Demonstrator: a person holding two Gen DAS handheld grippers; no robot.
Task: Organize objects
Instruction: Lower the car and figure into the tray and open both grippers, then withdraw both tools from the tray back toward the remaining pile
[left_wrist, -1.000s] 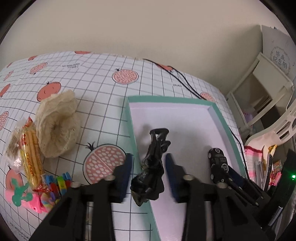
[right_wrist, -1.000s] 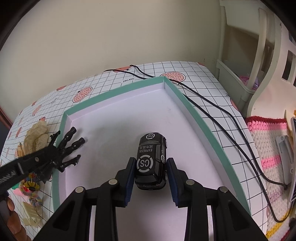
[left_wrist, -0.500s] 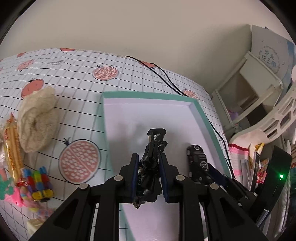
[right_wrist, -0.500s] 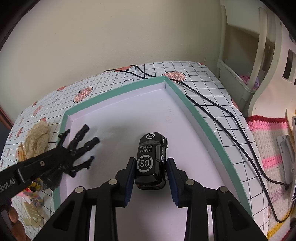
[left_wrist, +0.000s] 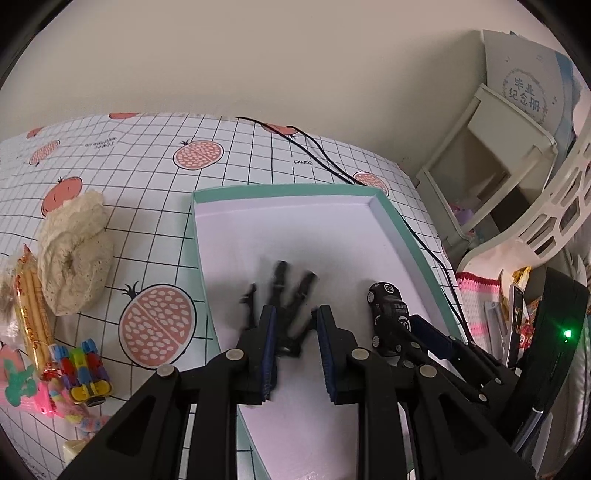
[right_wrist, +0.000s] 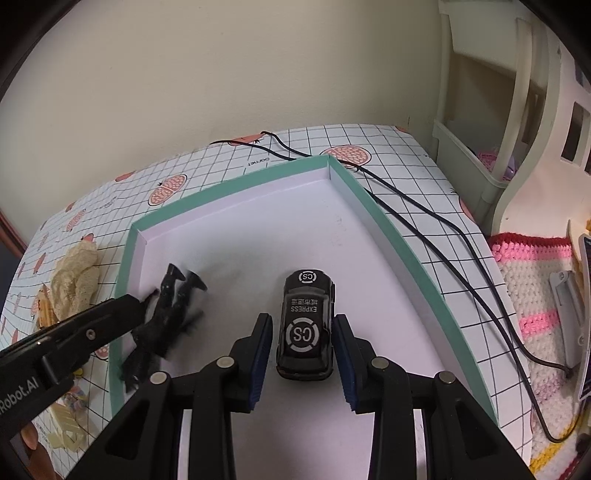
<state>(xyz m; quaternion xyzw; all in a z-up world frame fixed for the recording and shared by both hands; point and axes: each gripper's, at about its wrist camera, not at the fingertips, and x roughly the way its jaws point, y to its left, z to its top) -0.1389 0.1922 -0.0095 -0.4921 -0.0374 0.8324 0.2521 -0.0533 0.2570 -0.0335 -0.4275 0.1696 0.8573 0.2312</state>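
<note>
A black skeleton-hand toy (left_wrist: 284, 295) lies blurred on the white floor of the teal-rimmed tray (left_wrist: 280, 189), its fingers splayed away from me. My left gripper (left_wrist: 295, 325) stands slightly open around its wrist end. From the right wrist view the toy (right_wrist: 166, 317) lies by the tray's left wall (right_wrist: 123, 280), partly behind the left gripper's finger (right_wrist: 122, 310). A black toy car (right_wrist: 304, 321) marked "CS EXPRESS" rests on the tray floor, and my right gripper (right_wrist: 303, 332) is shut on its sides. The car (left_wrist: 388, 302) also shows in the left wrist view.
On the checked tablecloth left of the tray lie a cream lace scrunchie (left_wrist: 74, 251), a snack-stick packet (left_wrist: 31, 302), a colourful block toy (left_wrist: 83, 369) and pink trinkets (left_wrist: 22, 387). Black cables (right_wrist: 424, 221) run along the tray's right side. A white shelf (left_wrist: 491, 158) stands beyond the table.
The left gripper carried the hand toy over the tray's left rim and let it go; the toy rolled from edge-on to flat. The right gripper and the car have not moved.
</note>
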